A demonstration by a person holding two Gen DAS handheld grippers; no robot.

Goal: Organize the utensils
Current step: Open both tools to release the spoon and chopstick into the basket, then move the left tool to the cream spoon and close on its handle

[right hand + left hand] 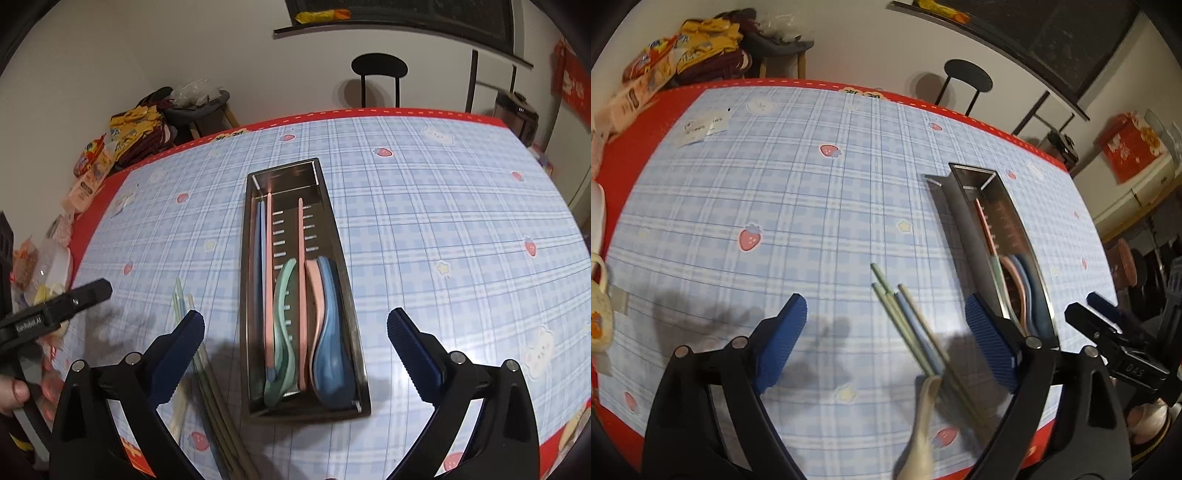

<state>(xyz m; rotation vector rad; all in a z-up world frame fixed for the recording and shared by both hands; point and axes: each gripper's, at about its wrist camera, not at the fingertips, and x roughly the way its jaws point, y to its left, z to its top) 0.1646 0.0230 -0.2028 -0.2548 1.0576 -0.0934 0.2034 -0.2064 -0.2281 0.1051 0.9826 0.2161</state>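
Two blue-padded grippers are hanging released, left (886,339) and right (295,354), over the rectangular steel tray (255,295); pastel chopsticks (908,325) are lying just beside it.

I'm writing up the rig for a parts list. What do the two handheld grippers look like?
Both match: the left gripper and right gripper have black plastic linkage arms with round silver pins at the pivots, and two fingers faced with ribbed blue pads. Each body carries small white lettering, too blurred to read reliably. No cables or sleeves show.

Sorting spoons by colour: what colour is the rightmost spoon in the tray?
Blue spoon, clearest in the right wrist view.
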